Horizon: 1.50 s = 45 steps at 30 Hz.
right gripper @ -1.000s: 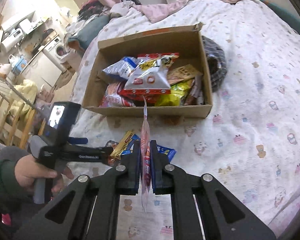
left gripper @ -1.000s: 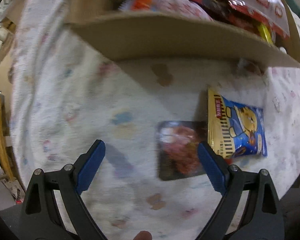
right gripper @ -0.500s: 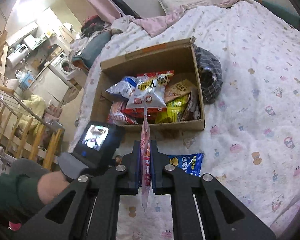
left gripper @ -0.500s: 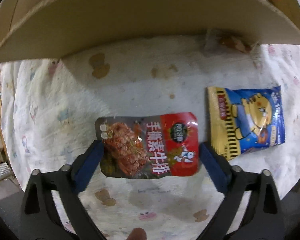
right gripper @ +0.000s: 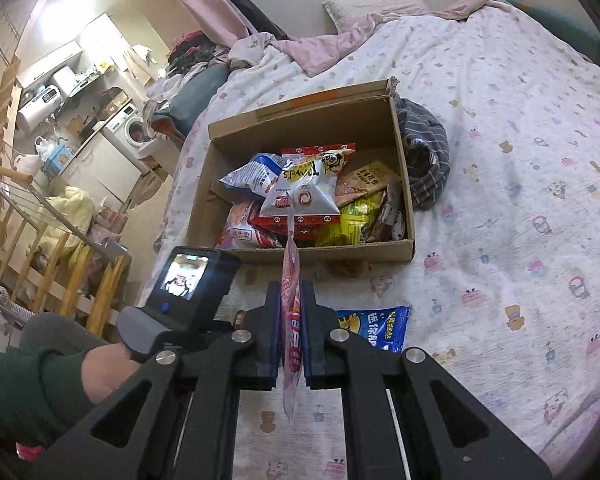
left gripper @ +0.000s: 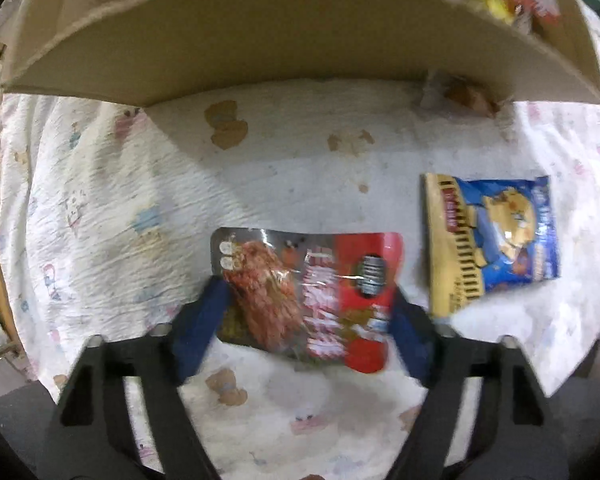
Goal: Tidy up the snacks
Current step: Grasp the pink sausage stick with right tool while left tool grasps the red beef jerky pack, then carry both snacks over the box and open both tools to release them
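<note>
At the near edge of the bed (right gripper: 520,184), w/ its white cartoon-print sheet, the left gripper (left gripper: 306,312) points straight down over a red-and-dark meat snack packet (left gripper: 312,292). Its blue-padded fingers (left gripper: 198,328) are closing, one at each short end of the packet; the frame is blurred, so whether the pads already press on it can't be told. The packet lies flat on the sheet, long side across the view.

Just right of it in the left wrist view, apart from it, lies a blue-and-yellow snack bag (left gripper: 496,240) w/ a cartoon tiger, also flat on the sheet. In the right wrist view its blue end shows just beyond the right gripper (right gripper: 291,336).

The right gripper's fingers are clenched on a thin pink-red sachet (right gripper: 291,320), held edge-on & upright, sticking out above and below the pads. Left of it, a hand (right gripper: 104,372) in a dark green sleeve holds the left gripper's handle, its small screen (right gripper: 184,276) lit.

Farther on sits an open cardboard box (right gripper: 404,184) on the bed, its near wall filling the top of the left wrist view. Inside: a heap of snack bags (right gripper: 300,196), white, blue, red, yellow & brown. Against the box's right wall lies a grey striped cloth (right gripper: 428,152). At the bed's far end: pink bedding (right gripper: 340,44) & a pillow (right gripper: 372,4). Off to the left, a washing machine (right gripper: 130,130) stands in the room beyond.
</note>
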Available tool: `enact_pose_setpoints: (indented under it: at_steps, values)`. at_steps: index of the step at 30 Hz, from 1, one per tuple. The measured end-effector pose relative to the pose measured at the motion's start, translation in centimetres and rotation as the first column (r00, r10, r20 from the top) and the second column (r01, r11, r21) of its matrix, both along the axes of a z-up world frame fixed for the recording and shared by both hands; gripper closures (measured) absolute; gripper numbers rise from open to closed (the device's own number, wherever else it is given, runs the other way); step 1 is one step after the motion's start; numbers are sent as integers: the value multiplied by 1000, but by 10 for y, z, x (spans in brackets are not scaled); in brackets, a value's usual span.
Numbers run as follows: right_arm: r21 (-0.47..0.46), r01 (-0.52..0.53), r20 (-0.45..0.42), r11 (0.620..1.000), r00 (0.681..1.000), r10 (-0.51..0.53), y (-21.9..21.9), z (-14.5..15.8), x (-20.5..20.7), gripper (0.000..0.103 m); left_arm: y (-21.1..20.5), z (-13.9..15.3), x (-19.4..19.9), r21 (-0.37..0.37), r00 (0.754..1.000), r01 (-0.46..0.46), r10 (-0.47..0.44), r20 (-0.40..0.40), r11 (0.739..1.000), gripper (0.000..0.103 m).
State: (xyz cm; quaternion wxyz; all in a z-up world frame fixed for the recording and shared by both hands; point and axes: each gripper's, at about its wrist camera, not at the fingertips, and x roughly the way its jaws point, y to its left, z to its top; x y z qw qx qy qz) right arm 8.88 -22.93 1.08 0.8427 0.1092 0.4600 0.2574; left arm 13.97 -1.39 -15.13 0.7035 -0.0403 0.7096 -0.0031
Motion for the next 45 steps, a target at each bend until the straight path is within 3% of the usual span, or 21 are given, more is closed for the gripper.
enact_pose_setpoints:
  at_steps: [1, 5, 15, 20, 24, 26, 34, 40, 45]
  values:
    - [-1, -2, 0, 1000, 1000, 2, 1, 0, 0, 94, 2, 5, -2, -5, 1000, 1, -1, 4, 1000, 34]
    - [-6, -9, 0, 1000, 1000, 9, 4, -2, 1, 94, -1, 22, -9, -14, 999, 48, -48, 20, 999, 56]
    - [-14, -12, 0, 1000, 1000, 12, 9, -4, 0, 94, 16, 38, -26, -46, 997, 54, -51, 65, 997, 79]
    - [-15, -4, -1, 1000, 1000, 4, 9, -5, -1, 94, 44, 65, -39, -39, 993, 62, -58, 101, 997, 92]
    - [-11, -5, 5, 1000, 1000, 5, 12, -6, -2, 94, 68, 72, -38, -22, 994, 18, -16, 108, 1000, 95]
    - [-12, -11, 8, 1000, 1000, 11, 15, -6, -4, 94, 77, 66, -34, -62, 996, -4, 10, 93, 998, 94]
    - [-21, -30, 11, 999, 999, 30, 24, -4, -8, 94, 72, 51, -34, -69, 999, 0, 4, 52, 998, 94]
    - [-25, -22, 0, 999, 1000, 22, 21, -7, -6, 94, 69, 77, -46, -48, 992, 58, -52, 114, 997, 97]
    - [-24, -23, 6, 999, 1000, 23, 20, -6, -6, 94, 77, 98, -53, -51, 988, 40, -31, 154, 998, 97]
